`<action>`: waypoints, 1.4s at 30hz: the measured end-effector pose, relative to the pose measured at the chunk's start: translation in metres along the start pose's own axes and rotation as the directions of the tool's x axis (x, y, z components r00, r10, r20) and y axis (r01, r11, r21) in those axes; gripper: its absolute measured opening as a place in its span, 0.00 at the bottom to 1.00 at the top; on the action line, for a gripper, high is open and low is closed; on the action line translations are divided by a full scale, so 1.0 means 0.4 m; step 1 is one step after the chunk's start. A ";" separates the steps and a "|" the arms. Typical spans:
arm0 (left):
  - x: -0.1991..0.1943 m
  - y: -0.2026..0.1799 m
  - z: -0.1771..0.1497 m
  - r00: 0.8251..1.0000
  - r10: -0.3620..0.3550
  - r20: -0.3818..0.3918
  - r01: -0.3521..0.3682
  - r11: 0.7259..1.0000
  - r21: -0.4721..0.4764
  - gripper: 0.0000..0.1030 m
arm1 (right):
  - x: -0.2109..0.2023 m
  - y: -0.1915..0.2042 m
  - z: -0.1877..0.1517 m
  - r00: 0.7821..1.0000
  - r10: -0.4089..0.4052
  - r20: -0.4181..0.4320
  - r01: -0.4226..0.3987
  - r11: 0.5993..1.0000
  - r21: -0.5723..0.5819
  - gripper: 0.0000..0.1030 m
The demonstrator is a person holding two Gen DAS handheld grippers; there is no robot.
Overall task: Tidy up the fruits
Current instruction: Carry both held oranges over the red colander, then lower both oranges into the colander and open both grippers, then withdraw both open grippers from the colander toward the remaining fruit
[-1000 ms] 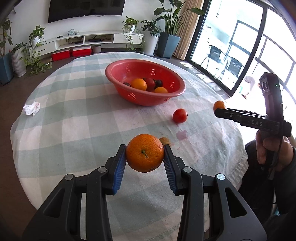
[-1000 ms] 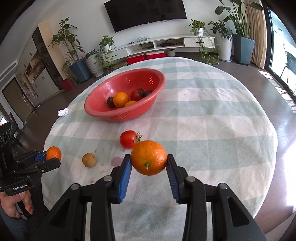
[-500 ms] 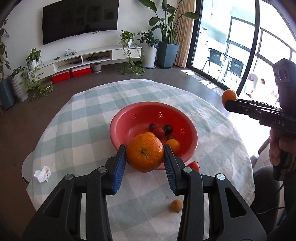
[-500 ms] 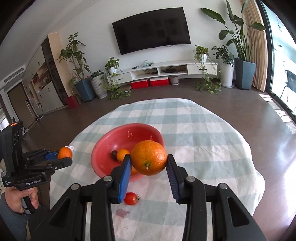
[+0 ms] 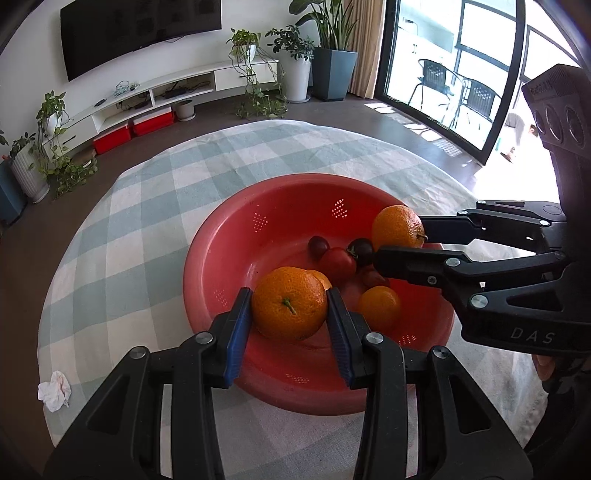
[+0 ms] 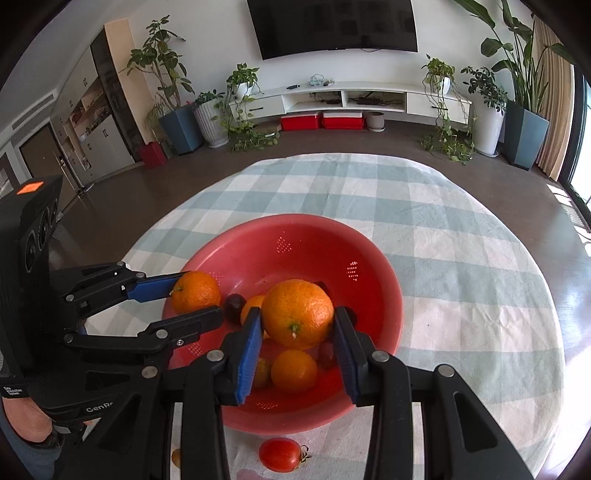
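- The left gripper [image 5: 289, 312] is clenched on an orange [image 5: 289, 303], held over the near-left part of the red bowl [image 5: 221, 266].
- The right gripper [image 6: 297, 334] is clenched on a second orange [image 6: 297, 314], held over the right side of the bowl; from the left wrist view that second orange sits at the tips of the right gripper's black fingers [image 5: 413, 258].
- Inside the bowl lie a small orange [image 5: 379, 307], a tomato [image 5: 337, 263] and two dark plums [image 5: 318, 245], close together near the middle.
- The bowl has small perforated patches in its wall.
- Outside the bowl, a loose tomato [image 6: 279, 454] with a green stem lies on the cloth just beside the near rim, next to a pinkish stain [image 6: 243, 473].
- A small brown fruit [image 6: 176, 457] shows partly at the near edge, behind the left gripper's body.
- The bowl stands on a round table covered by a tablecloth [image 5: 140, 206] checked in pale green and white, lightly creased.
- A crumpled white tissue [image 5: 54, 390] lies on the cloth at its left edge, well apart from the bowl.
- Beyond the table is a dark floor, a low white TV shelf [image 6: 347, 99] with red boxes [image 6: 319, 121] under it, and a wall-mounted TV [image 6: 332, 26].
- Potted plants [image 6: 177, 110] line the wall, and glass doors [image 5: 454, 74] on the right look onto outdoor chairs.
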State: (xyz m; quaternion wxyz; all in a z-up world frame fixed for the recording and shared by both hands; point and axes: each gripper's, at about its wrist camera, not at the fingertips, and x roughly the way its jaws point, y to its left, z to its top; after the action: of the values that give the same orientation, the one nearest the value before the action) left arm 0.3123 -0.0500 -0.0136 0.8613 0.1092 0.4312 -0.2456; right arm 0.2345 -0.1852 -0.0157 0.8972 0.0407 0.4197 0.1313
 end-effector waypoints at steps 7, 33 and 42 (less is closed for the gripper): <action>0.051 0.007 -0.010 1.000 0.003 -0.015 -0.003 1.000 -0.001 0.36 | 0.039 0.001 -0.020 0.999 -0.031 -0.021 0.030 0.999 -0.036 0.39; 0.017 0.000 -0.017 0.999 0.027 0.029 -0.026 1.000 -0.015 0.53 | 0.058 -0.001 -0.037 0.997 -0.077 -0.011 0.076 0.994 -0.079 0.42; -0.106 0.009 -0.059 0.991 0.039 0.126 -0.030 0.997 -0.071 0.76 | 0.034 0.016 -0.039 0.996 -0.080 0.034 0.083 0.991 -0.109 0.68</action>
State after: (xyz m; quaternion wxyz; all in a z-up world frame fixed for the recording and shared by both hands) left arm 0.2766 -0.0236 0.0058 0.8945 0.0707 0.3815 -0.2222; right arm 0.2296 -0.1761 -0.0349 0.9088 -0.0242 0.3999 0.1170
